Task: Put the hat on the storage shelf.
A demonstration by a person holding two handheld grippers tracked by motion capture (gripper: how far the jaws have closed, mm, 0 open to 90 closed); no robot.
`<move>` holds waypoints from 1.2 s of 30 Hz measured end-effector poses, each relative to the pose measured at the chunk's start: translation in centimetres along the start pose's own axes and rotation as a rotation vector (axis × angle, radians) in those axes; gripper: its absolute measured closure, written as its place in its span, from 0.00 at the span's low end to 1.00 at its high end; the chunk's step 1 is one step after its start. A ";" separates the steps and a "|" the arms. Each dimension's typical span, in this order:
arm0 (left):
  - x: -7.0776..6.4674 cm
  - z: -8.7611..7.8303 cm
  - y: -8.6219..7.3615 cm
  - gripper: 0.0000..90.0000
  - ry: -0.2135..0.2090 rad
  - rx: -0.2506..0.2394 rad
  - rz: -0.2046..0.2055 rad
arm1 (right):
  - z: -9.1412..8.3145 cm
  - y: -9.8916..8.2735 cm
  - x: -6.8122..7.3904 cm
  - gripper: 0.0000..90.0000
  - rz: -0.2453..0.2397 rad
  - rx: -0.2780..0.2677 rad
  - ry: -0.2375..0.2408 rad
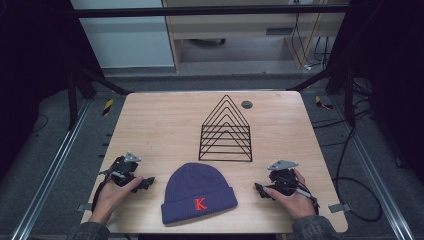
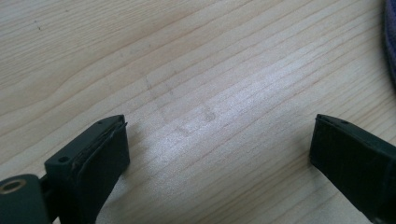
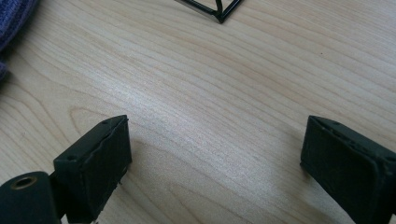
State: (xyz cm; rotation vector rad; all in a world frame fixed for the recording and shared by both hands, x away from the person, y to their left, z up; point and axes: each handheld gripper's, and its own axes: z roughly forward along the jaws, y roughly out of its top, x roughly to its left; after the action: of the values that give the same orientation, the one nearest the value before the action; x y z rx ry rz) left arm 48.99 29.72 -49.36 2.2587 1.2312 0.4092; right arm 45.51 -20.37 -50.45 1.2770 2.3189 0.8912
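Jaws of the left gripper [image 1: 145, 183] stand wide apart with nothing between them but bare wood, as the left gripper view shows; the gripper rests low on the table [image 1: 160, 125] at its near left, held in the person's left hand [image 1: 111, 196] and pointing inward toward the beanie [image 1: 198, 192]. The right gripper [image 1: 261, 190] is likewise spread wide over bare tabletop, held in the right hand [image 1: 292, 199] at the near right and also aimed inward. Between the two, apart from both, lies the dark blue knitted beanie, flat on the table near its front edge, cuff toward the person, with a red letter K on the cuff. Just behind the beanie stands a black wire rack [image 1: 226, 131] of nested peaked frames. A small dark round disc [image 1: 246, 104] sits beyond the rack, near the table's far edge.
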 end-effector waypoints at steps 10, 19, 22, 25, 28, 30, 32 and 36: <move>-0.5 -1.0 0.5 0.08 -0.080 -0.059 -0.024 | -0.6 0.8 1.2 0.14 -0.038 -0.011 0.018; -2.6 -2.7 2.0 0.16 -0.131 -0.149 0.022 | -1.1 1.4 3.1 0.26 -0.074 -0.035 0.087; -3.9 -3.0 3.1 0.19 -0.136 -0.153 0.072 | -1.2 1.6 3.5 0.29 -0.090 -0.047 0.100; -5.4 -2.5 4.4 0.22 -0.141 -0.118 0.127 | -1.2 1.8 3.7 0.32 -0.098 -0.059 0.119; -6.7 -1.6 5.5 0.25 -0.155 -0.089 0.159 | -1.3 1.9 3.8 0.34 -0.100 -0.064 0.122; -7.3 -0.9 6.1 0.25 -0.162 -0.059 0.176 | -1.3 1.8 3.7 0.34 -0.100 -0.064 0.121; -7.7 -0.3 6.6 0.26 -0.171 -0.034 0.182 | -1.3 1.8 3.7 0.34 -0.099 -0.057 0.119; -8.2 0.6 7.2 0.30 -0.161 -0.004 0.200 | -1.3 1.7 3.8 0.33 -0.099 -0.054 0.123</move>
State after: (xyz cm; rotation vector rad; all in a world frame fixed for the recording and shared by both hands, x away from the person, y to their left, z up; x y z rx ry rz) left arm 49.79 19.43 -45.78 2.3694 0.9274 0.2953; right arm 43.83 -16.93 -48.34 1.1038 2.4109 1.0177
